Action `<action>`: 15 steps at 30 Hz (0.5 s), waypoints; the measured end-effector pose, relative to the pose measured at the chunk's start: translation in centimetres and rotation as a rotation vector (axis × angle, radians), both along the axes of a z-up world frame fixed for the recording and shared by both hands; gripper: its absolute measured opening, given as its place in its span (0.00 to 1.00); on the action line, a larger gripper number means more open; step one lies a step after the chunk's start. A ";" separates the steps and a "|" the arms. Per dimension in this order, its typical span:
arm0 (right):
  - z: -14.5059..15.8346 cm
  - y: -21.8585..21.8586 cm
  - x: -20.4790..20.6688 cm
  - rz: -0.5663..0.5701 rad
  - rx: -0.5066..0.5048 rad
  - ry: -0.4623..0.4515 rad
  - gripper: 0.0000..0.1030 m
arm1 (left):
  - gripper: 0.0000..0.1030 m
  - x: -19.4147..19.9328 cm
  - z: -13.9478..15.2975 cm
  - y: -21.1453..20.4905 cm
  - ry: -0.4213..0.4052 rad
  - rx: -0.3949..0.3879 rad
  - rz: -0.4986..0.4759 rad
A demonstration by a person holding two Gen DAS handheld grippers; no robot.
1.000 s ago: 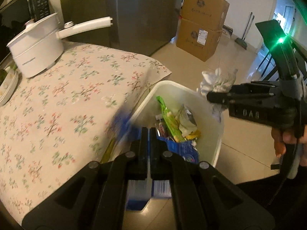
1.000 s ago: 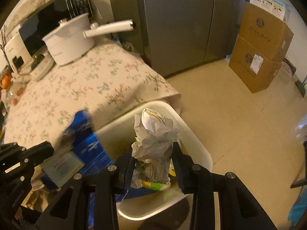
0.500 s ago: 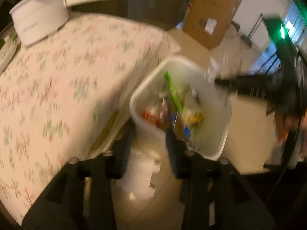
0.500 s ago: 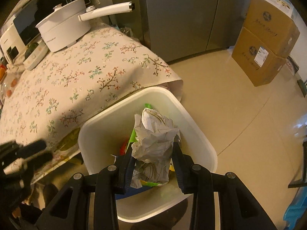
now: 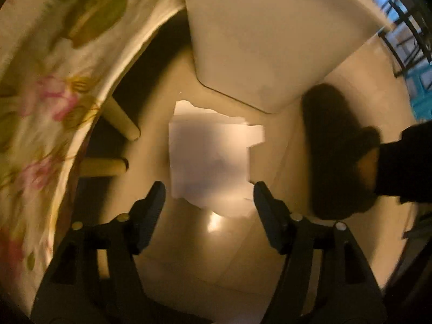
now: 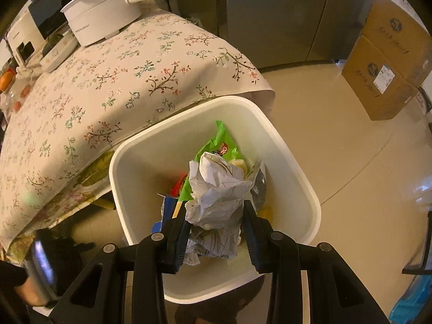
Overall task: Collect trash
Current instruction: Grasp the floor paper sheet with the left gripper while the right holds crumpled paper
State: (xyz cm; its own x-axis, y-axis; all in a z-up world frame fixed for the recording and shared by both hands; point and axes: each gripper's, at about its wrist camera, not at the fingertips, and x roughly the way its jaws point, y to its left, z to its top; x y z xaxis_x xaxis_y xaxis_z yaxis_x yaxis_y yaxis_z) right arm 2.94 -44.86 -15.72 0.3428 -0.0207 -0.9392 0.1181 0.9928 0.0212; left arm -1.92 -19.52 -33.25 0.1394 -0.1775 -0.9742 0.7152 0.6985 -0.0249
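Observation:
My right gripper (image 6: 216, 221) is shut on a crumpled ball of white paper (image 6: 216, 189) and holds it over the white trash bin (image 6: 127, 151), which holds a green wrapper (image 6: 218, 140) and other trash. My left gripper (image 5: 209, 197) is open and empty, low down near the floor beside the bin's outer wall (image 5: 259, 40). A torn white paper sheet (image 5: 208, 162) lies on the floor just ahead of its fingers.
The floral tablecloth (image 6: 108, 81) hangs over the table edge next to the bin, also at the left in the left wrist view (image 5: 40, 108). A white pot (image 6: 102, 19) stands on the table. Cardboard boxes (image 6: 386, 62) stand by the fridge. Table legs (image 5: 121, 118) and my foot (image 5: 340, 151) flank the sheet.
My left gripper let go of the blue packet into the bin, opened, and dropped down to the floor by the white sheet. My right gripper moved the paper ball over the bin.

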 end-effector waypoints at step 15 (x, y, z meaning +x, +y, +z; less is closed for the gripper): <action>-1.4 -0.8 0.3 0.025 0.040 0.040 0.37 | 0.68 8.1 -11.1 2.7 0.249 -0.178 0.160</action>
